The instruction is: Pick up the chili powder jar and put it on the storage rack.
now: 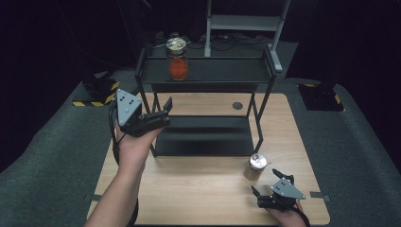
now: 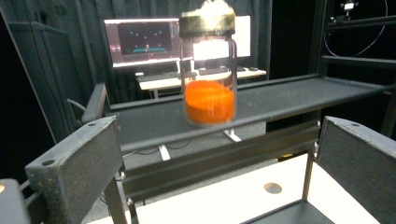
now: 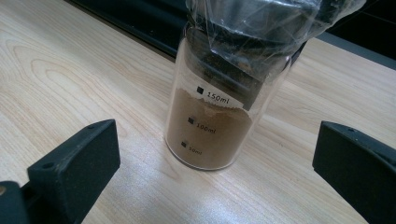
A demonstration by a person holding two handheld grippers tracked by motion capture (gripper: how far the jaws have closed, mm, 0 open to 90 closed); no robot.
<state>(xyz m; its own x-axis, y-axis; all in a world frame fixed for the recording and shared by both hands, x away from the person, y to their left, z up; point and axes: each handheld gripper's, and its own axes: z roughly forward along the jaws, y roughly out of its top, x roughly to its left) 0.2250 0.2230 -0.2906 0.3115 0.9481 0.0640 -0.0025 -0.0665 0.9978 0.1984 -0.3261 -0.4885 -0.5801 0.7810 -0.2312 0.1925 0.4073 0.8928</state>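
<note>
Under your hands lies a pale wooden table (image 1: 198, 184) with a round dark grommet (image 1: 237, 105) near its far edge, set on grey carpet in a dark room. A black two-tier metal rack (image 1: 208, 135) stands on the far half of the table. Beyond it, the left gripper view shows a lit monitor (image 2: 142, 42) and a keyboard on a desk, and the high view shows yellow-and-black striped bases on the floor to either side.

Your left gripper (image 1: 166, 108) is raised at the rack's left end with its jaws wide apart and nothing between them. Ahead of it, on the upper shelf (image 2: 280, 95), stands a glass jar of orange powder (image 1: 178, 64) with a crinkled foil-like cover; the shelf's front rail crosses the view just below the jar.

Your right gripper (image 1: 267, 182) sits low near the table's front right corner, jaws spread wide and empty. Just beyond it, upright on the bare wood in front of the rack's right leg, is a glass jar of brown powder (image 3: 219, 107) with clear plastic wrapped over its dark lid. Its side is printed "150ml", "100ml" and a lower mark that is hard to read; the powder reaches a little above the 100ml mark.
</note>
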